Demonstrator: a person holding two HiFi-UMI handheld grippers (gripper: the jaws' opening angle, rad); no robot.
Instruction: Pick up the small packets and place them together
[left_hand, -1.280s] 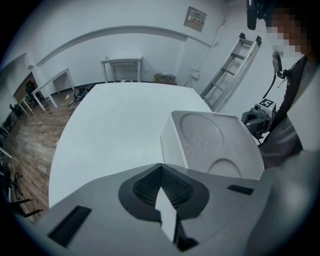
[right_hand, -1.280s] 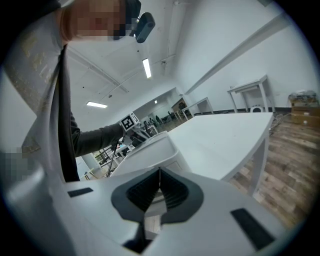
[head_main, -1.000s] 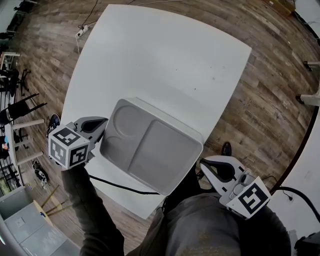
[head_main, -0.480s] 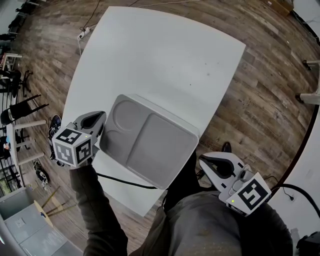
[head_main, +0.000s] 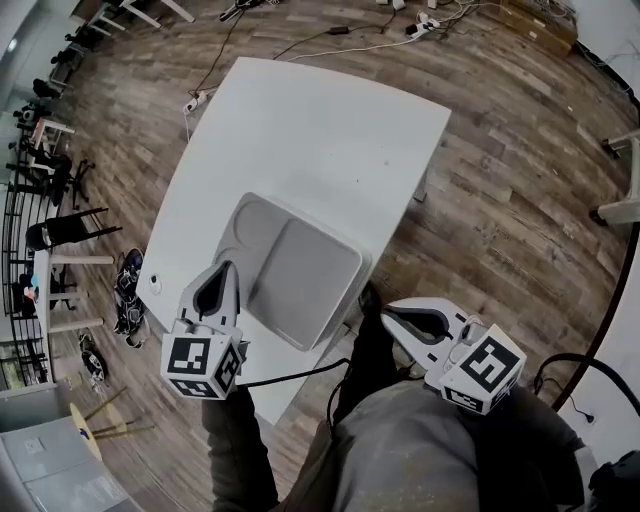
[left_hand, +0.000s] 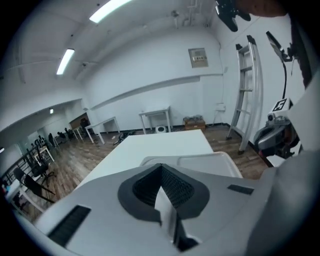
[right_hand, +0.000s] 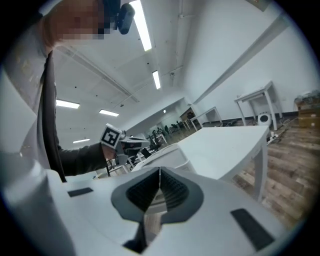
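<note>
No small packets show in any view. An empty grey two-compartment tray (head_main: 310, 275) lies on the white table (head_main: 320, 130), near its front edge. My left gripper (head_main: 222, 270) hovers at the tray's near-left rim, its jaws shut with nothing between them. In the left gripper view, that gripper (left_hand: 161, 167) looks over the tray (left_hand: 200, 162) along the table. My right gripper (head_main: 386, 313) is off the table's front right corner, above the person's lap, and is shut and empty. The right gripper view shows those jaws (right_hand: 159, 171) closed, with the tray (right_hand: 167, 152) and left gripper (right_hand: 125, 143) beyond.
Wood floor surrounds the table. Chairs and stands (head_main: 55, 225) crowd the left side. A ladder (left_hand: 247, 90) leans by the far wall. Cables (head_main: 330, 45) lie on the floor beyond the table. A small round object (head_main: 153, 281) sits near the table's left edge.
My left gripper has lifted and swung from the tray's left side to its near-left rim, pointing further away. My right gripper rose slightly. The head view has pulled back, so the table looks smaller.
</note>
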